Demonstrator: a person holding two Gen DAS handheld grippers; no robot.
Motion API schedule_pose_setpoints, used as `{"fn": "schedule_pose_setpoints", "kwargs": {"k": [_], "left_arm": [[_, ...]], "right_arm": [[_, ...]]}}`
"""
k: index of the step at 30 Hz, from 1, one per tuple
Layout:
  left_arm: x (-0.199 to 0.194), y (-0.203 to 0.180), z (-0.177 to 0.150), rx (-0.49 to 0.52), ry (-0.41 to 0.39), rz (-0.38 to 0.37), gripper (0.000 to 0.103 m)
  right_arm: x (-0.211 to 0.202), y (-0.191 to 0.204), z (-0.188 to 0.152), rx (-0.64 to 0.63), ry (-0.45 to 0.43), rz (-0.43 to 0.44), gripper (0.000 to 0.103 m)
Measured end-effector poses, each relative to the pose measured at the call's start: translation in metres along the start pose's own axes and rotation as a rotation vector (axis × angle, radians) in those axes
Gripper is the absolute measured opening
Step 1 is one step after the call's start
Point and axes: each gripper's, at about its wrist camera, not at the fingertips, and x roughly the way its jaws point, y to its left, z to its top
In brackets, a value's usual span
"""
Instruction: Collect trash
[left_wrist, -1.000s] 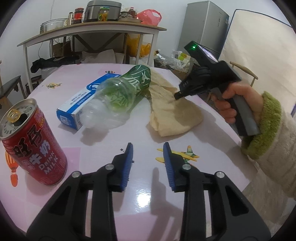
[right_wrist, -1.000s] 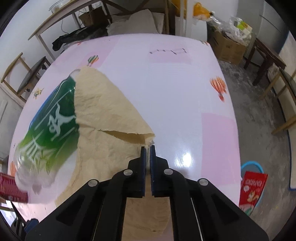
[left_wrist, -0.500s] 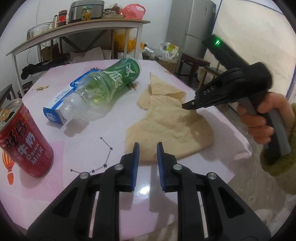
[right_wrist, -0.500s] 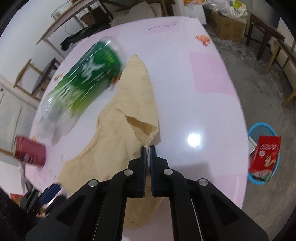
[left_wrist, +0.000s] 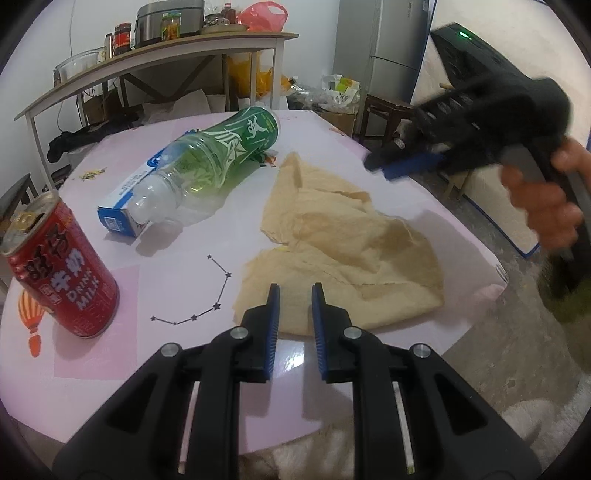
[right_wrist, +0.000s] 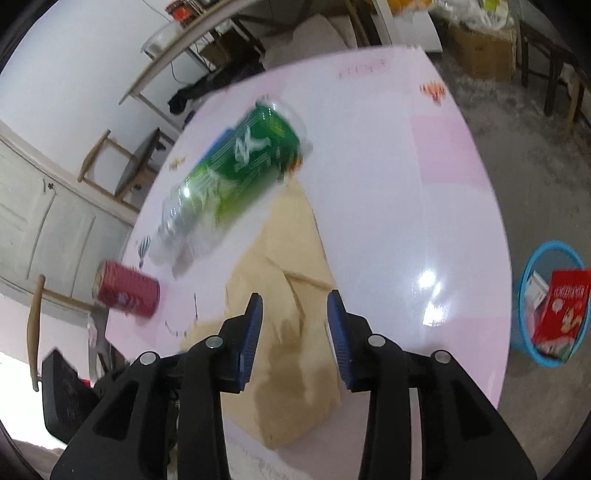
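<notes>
A crumpled tan paper lies on the pink table near its right front edge. My left gripper hovers at the paper's near edge with a narrow gap and nothing pinched. My right gripper hangs above the same paper; its jaws are opening and the paper lies loose below them. In the left wrist view the right gripper is a blur at the right, gripped by a hand. A green bottle lies on its side. A red milk can stands at the left.
A blue and white box lies under the bottle's neck. On the floor to the right of the table stands a blue basket with a red packet in it. A shelf table with jars stands behind, and chairs stand around.
The right gripper dragged the paper toward the table's near right edge, then let go and opened. The left gripper narrowed its jaws and shifted over the paper's near edge.
</notes>
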Motion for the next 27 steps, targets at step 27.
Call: {"fn": "schedule_pose_setpoints", "kwargs": {"k": [27], "left_arm": [[0.009,0.002,-0.010,0.009,0.030,-0.053,0.016]], "right_arm": [[0.056,0.020,-0.037,-0.103,0.371,0.309,0.038]]}}
